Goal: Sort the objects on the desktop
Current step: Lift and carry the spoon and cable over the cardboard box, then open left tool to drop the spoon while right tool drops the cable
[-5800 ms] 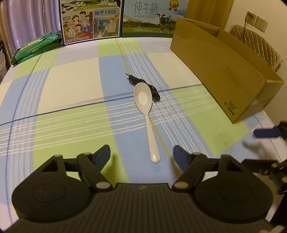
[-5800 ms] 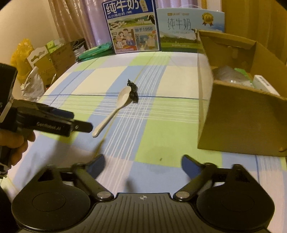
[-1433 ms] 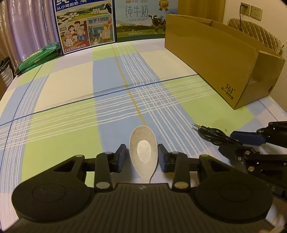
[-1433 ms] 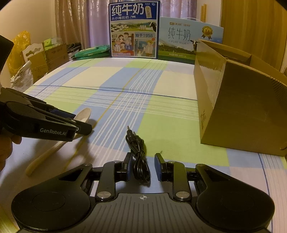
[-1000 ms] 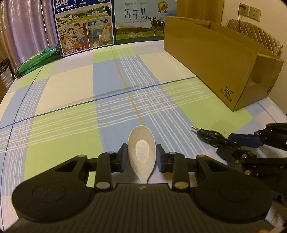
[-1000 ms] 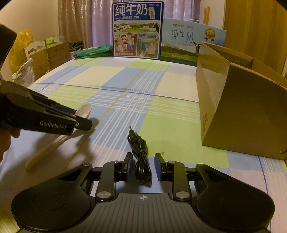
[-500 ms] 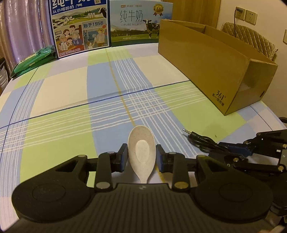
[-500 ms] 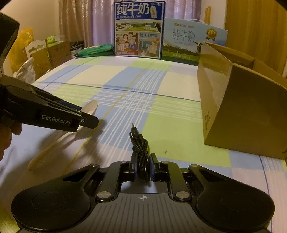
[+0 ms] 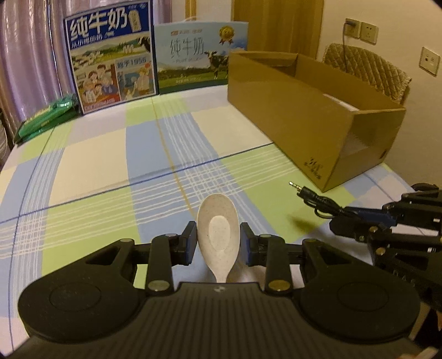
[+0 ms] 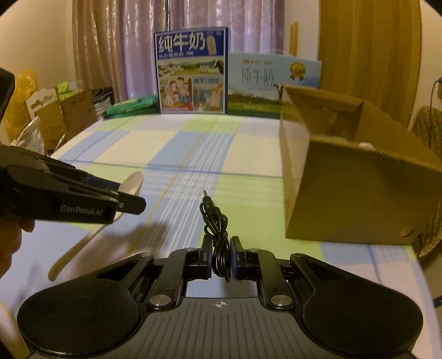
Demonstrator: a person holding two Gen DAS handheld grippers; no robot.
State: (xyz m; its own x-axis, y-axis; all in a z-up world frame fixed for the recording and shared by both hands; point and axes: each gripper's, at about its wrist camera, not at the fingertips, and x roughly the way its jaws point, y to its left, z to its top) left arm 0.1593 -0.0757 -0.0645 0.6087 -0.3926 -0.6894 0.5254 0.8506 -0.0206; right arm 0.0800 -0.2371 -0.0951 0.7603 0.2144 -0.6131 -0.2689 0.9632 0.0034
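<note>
Spoon [image 9: 218, 234], cable [image 10: 216, 234] now lifted

purple curtains [image 10: 132, 41] | cream wall [image 9: 386, 16] with sockets [image 9: 368, 32] | quilted chair [image 9: 367, 69] | warm light

Wide open bench [image 9: 91, 165] from ten to twelve o'clock; the cardboard box [image 9: 309, 121] walls off two o'clock, milk cartons [image 9: 110, 63] block the far edge.

The white speckled spoon [image 9: 217, 234] is pinched at its bowl, bowl pointing to 12 o'clock, handle hanging back. The thin black cable [image 10: 216, 234] is bunched up, its metal plug pointing to 12 o'clock. The brown cardboard box [image 9: 312, 116] sits open at 2 o'clock.
</note>
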